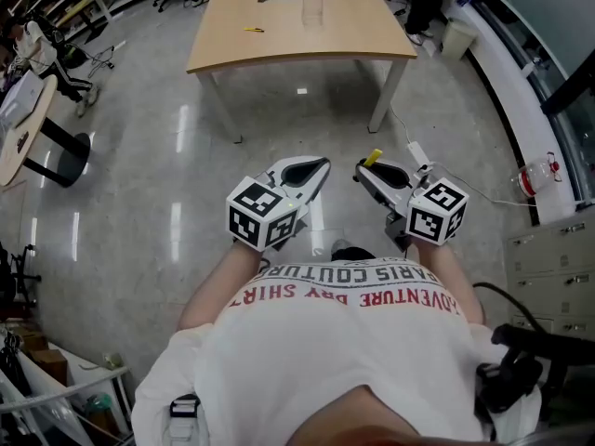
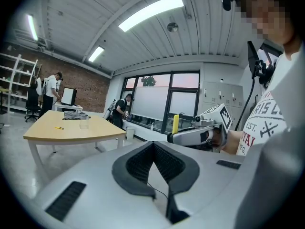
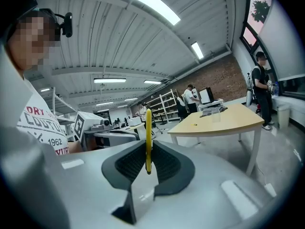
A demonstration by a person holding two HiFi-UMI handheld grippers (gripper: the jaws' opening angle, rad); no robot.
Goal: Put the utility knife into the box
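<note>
Presently the right gripper (image 3: 148, 168) pinches a slim yellow utility knife (image 3: 148, 132) upright, close to the person's chest. The left gripper (image 2: 154, 151) is pressed together, empty. No box shows. Advise a firm pinch and steady carry toward the far table (image 1: 353, 35).

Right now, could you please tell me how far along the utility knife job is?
Done: the right gripper has its fingers shut on the yellow utility knife. In hand: it is held well short of the table; the left gripper is shut, empty. Left: reaching what looks like a clear box.
</note>
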